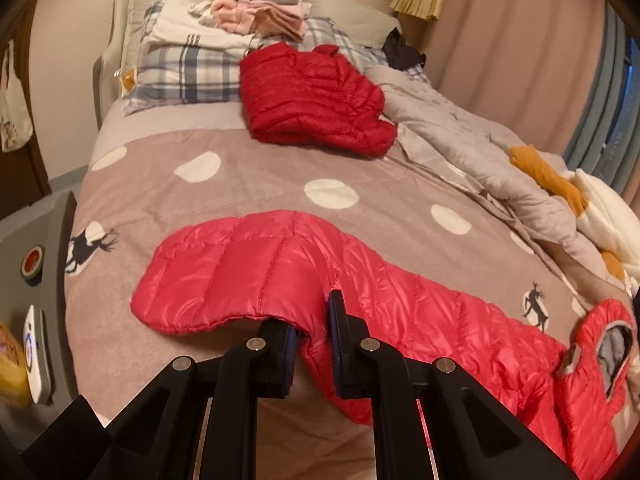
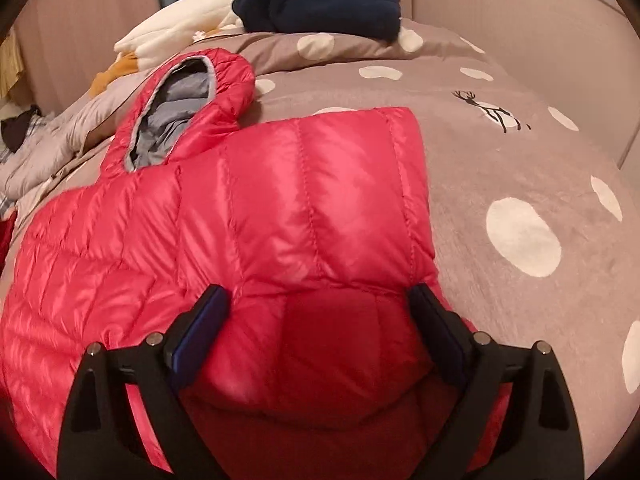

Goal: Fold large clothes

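Observation:
A pink-red hooded puffer jacket point(image 1: 256, 272) lies across the brown spotted bedspread point(image 1: 240, 160). My left gripper point(image 1: 314, 320) is shut on its near hem edge, with fabric pinched between the blue pads. The jacket's hood with grey lining point(image 1: 612, 344) lies at the far right. In the right wrist view the jacket point(image 2: 280, 208) fills the frame, hood point(image 2: 188, 100) at the upper left. My right gripper point(image 2: 320, 308) is open, its fingers spread wide on either side of a folded-over part of the jacket.
A folded dark red puffer jacket point(image 1: 316, 96) lies further up the bed. Plaid pillows with stacked folded clothes point(image 1: 248, 12) sit at the headboard. A crumpled grey duvet point(image 1: 480, 152) runs along the right. A navy garment point(image 2: 320, 4) and white blanket point(image 2: 180, 28) lie beyond the hood.

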